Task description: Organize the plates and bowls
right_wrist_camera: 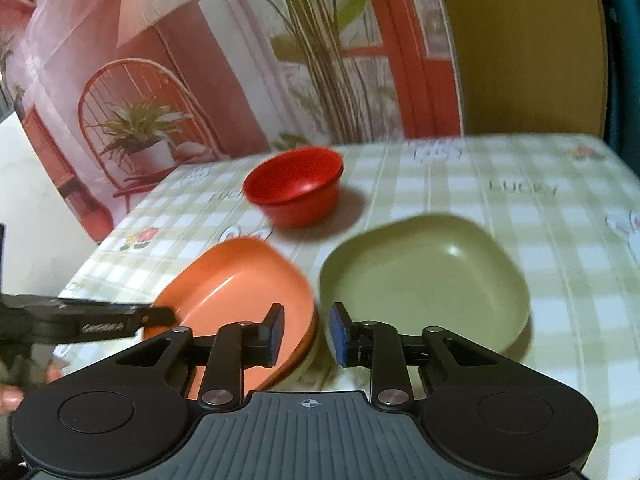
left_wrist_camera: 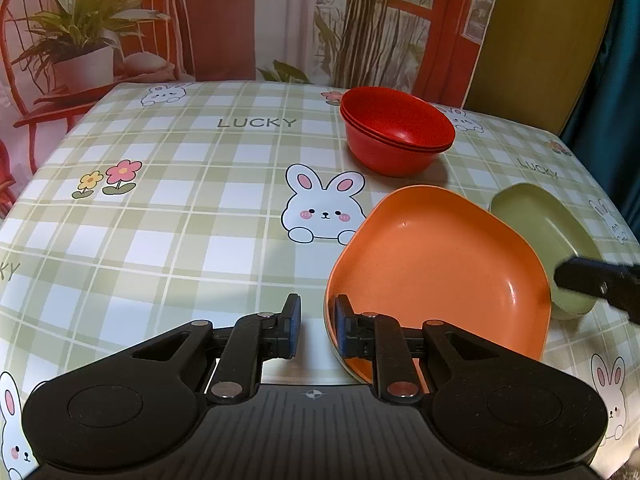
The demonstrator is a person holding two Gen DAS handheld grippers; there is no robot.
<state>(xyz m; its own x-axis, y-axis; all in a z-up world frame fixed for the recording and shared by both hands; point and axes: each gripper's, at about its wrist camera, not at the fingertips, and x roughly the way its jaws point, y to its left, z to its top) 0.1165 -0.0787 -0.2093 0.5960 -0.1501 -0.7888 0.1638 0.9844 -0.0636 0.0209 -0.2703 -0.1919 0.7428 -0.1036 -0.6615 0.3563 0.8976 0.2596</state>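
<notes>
Orange plate (left_wrist_camera: 436, 264) lies beside green plate (right_wrist_camera: 424, 280); each gripper's jaws stand slightly apart, gripping nothing.

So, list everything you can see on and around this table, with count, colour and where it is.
Bowls: a nested stack, seemingly three, red, far part of the table, behind the plates.
Orange plate: one, orange, near side, left of the green plate.
Pale plate: one, cream, only its edge shows under the orange plate.
Green plate: one, olive green, near side, right of the orange plate.
Tablecloth: one, green and white check with rabbits, flowers and the word LUCKY, covers the table.
Backdrop: one, printed with a red chair and potted plants, behind the table.
Left gripper: one, black, at the orange plate's near rim, jaws slightly apart, nothing between them.
Right gripper: one, black, at the green plate's near rim, jaws slightly apart, nothing between them.
</notes>
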